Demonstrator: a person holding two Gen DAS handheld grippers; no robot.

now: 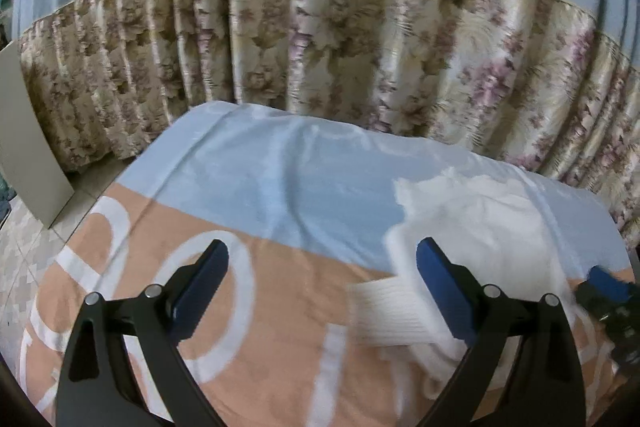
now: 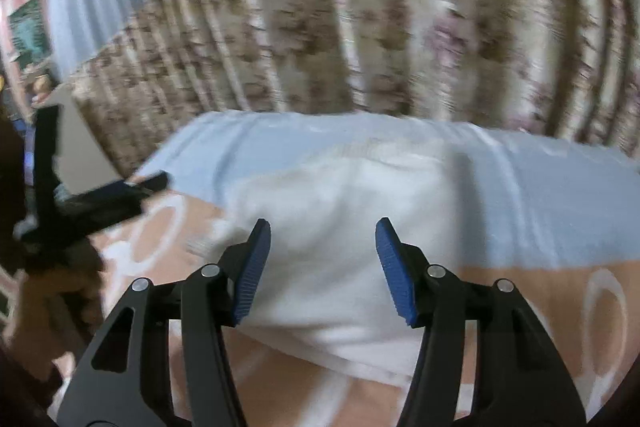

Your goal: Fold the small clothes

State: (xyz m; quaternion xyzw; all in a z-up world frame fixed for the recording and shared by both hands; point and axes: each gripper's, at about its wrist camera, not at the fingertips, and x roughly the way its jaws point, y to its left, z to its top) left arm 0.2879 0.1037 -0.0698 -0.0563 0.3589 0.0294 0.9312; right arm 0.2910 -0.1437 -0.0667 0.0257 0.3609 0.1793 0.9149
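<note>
Now my right fingers hang spread over the white garment on the bed; left fingers spread, empty. Next, I'd pinch 1 edge low and fold slowly.

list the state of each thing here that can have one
left hand-held gripper: open, nothing between its pads
right hand-held gripper: open above the white garment, not gripping it
white garment: rumpled, lying loose on the blanket
blanket: spread flat, slightly creased
curtain: drawn shut, hanging in pleats
</note>
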